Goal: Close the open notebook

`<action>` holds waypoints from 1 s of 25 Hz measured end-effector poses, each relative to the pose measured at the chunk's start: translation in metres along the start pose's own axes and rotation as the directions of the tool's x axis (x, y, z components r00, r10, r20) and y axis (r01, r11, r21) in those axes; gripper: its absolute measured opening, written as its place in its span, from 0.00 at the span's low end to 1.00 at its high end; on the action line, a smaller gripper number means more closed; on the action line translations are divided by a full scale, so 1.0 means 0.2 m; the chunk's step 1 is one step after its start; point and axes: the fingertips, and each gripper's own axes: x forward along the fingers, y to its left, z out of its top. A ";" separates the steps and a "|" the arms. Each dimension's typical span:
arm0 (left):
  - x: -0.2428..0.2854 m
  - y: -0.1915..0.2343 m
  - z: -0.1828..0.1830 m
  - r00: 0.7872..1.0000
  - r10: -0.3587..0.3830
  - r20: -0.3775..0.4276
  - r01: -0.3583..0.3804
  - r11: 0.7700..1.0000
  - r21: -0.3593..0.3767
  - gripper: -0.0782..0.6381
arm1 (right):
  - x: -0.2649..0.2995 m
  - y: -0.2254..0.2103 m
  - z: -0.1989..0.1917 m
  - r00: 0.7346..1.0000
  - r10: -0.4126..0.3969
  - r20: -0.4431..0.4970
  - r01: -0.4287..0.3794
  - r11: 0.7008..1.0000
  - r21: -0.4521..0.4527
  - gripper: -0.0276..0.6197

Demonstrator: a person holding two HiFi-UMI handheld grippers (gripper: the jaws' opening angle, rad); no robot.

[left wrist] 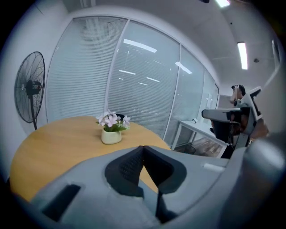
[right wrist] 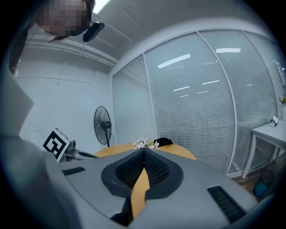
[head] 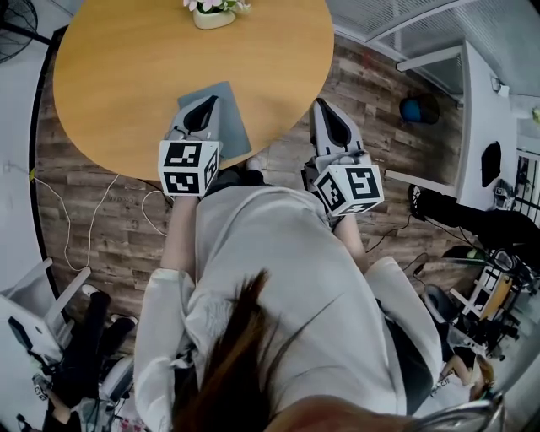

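The notebook lies flat on the round wooden table, at the 6 o'clock edge, nearest to the person. It shows one gray cover and looks closed. The left gripper hangs above its left part and hides that part. From the head view I cannot tell if it touches the cover. In the left gripper view the left gripper has its jaws together at the tips, with nothing between them. The right gripper is at 3 o'clock from the notebook, beyond the table edge and over the wooden floor. In its own view the right gripper also has its jaws together, and it holds nothing.

The notebook shows only in the head view. A pot of flowers stands at the 12 o'clock edge of the table. Both gripper views show a standing fan and a glass wall with blinds. Only the right gripper view shows a black thing just beside the flowers.
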 end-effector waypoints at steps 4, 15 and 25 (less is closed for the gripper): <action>-0.05 0.10 0.18 0.997 0.005 0.077 -0.006 1.000 0.009 0.13 | 0.06 0.04 0.04 1.000 -0.017 0.009 0.017 1.000 -0.003 0.05; -0.23 0.24 0.53 0.971 0.004 0.238 -0.012 0.999 0.032 0.13 | 0.17 0.10 0.07 0.999 -0.045 0.020 0.045 0.999 0.000 0.05; -0.52 0.38 0.64 0.924 0.145 0.354 -0.147 0.989 -0.021 0.13 | 0.22 0.15 0.19 0.998 -0.012 0.058 0.012 1.000 0.006 0.05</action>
